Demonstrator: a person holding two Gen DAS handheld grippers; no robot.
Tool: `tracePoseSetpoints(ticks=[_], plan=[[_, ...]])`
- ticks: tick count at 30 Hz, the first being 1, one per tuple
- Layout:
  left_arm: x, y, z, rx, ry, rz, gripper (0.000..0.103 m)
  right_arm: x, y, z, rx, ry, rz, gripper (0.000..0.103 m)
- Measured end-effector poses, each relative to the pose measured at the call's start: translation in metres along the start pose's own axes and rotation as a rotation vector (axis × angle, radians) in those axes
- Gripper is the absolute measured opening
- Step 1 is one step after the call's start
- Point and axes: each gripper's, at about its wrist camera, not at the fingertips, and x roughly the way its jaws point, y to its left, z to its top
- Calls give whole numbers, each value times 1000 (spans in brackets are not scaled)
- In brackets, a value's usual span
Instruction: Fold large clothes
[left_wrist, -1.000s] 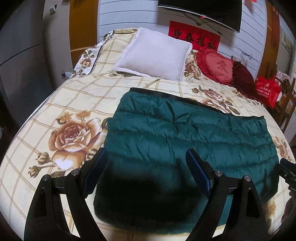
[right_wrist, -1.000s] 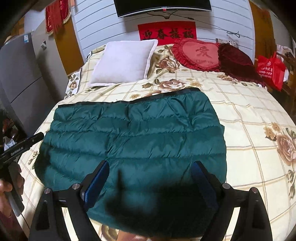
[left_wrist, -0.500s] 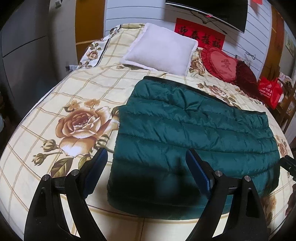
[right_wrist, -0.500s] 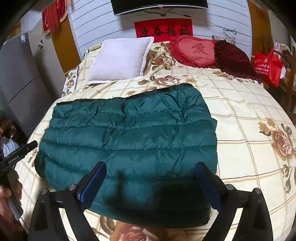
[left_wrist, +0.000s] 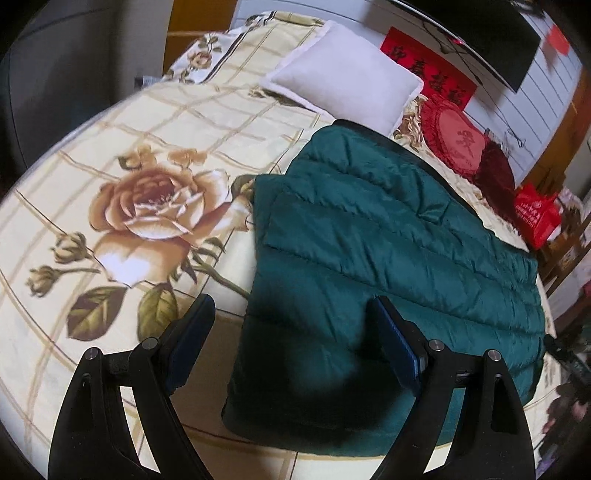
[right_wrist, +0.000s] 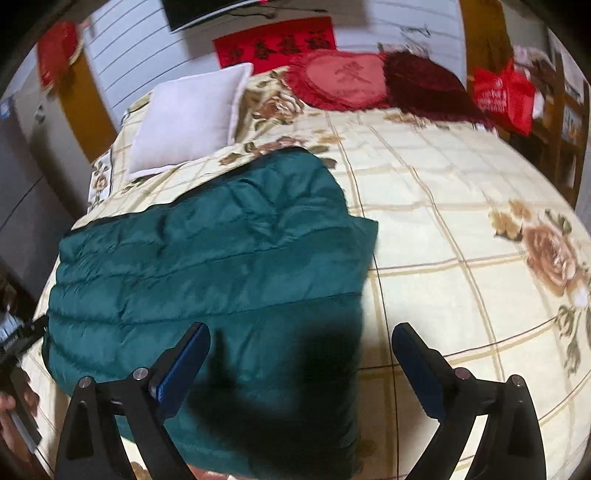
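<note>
A dark green quilted down garment (left_wrist: 388, 251) lies folded into a flat rectangle on the floral bed cover (left_wrist: 110, 147); it also shows in the right wrist view (right_wrist: 207, 266). My left gripper (left_wrist: 295, 332) is open and empty, hovering above the garment's near left corner. My right gripper (right_wrist: 301, 358) is open and empty, hovering above the garment's near right corner. Neither gripper touches the cloth.
A white pillow (left_wrist: 343, 77), a red heart cushion (left_wrist: 454, 140) and a dark red cushion (left_wrist: 495, 173) lie at the head of the bed. A red bag (right_wrist: 502, 96) stands beside the bed on the right. A dark screen (left_wrist: 480, 40) hangs on the wall.
Both grippers have swung outward: the left one toward the garment's left edge, the right one toward its right edge. The garment has not moved. Both stay open.
</note>
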Motion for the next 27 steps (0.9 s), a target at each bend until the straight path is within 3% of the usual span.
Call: tracePoseSetpoints(ticks=[16,19,27], plan=[[35,8,14,-53,77,-144,87,65,-11,20,36,100,208,103],[42,8,14,-51,85,-142,100,73,-5,22,18,117,223,103],[58,16,15,-109,112,-215,102,88,0,26,2,158,246,103]])
